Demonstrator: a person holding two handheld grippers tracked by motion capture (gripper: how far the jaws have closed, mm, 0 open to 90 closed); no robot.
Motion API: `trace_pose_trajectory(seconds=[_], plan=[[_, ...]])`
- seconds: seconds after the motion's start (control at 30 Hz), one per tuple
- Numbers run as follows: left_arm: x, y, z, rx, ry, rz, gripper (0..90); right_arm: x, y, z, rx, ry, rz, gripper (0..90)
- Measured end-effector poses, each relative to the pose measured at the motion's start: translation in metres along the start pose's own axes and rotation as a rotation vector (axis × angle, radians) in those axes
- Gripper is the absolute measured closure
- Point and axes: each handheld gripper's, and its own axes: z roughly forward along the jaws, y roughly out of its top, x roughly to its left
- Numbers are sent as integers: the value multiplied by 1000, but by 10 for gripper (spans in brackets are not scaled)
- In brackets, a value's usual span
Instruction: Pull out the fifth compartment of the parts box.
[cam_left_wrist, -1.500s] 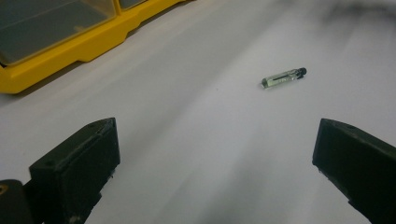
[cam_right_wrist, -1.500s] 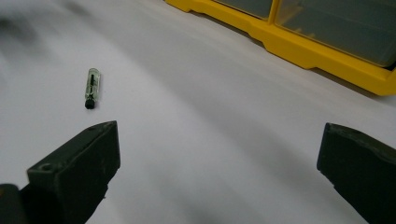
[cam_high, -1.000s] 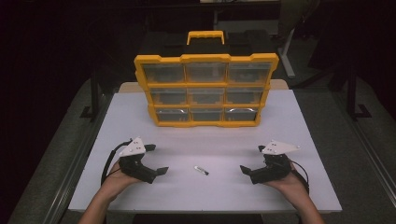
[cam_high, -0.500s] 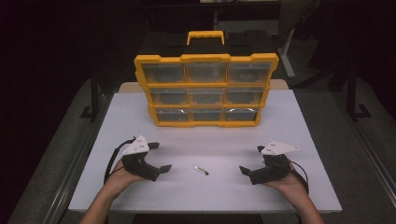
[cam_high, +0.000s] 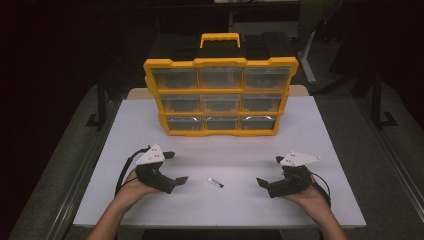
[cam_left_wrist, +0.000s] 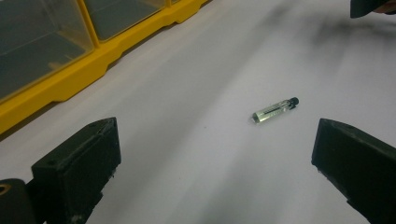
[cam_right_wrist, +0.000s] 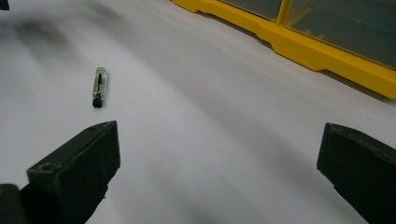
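Note:
A small clear vial with a black cap lies on the white table, between my two grippers. My left gripper is held to the vial's left, open and empty. In the left gripper view the vial lies ahead, right of centre, beyond the wide-apart jaws of that gripper. My right gripper is held to the vial's right, also open and empty. From the right gripper view the vial lies ahead at the left, cap toward me, past the left jaw of that gripper.
A yellow organizer case with clear drawers and a top handle stands upright at the back of the table. Its bottom edge shows in both gripper views. Dark floor and table legs surround the table.
My left gripper has edged slightly to the right, toward the vial. The right gripper and the vial have stayed put.

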Motion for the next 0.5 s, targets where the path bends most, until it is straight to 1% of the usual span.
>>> trace_pose_trajectory(seconds=[0.03,0.13,0.37,0.4,0.5], plan=[[0,1,1,-3,-2,8,15,0,0,0,0,0,0,0],[0,1,1,-13,2,6,15,0,0,0,5,2,0,0],[0,4,3,-16,6,6,14,0,0,1,4,5,-2,0],[0,4,4,-15,6,11,15,0,0,1,3,7,-1,0],[0,6,5,-18,0,12,15,0,0,0,2,7,-1,0]])
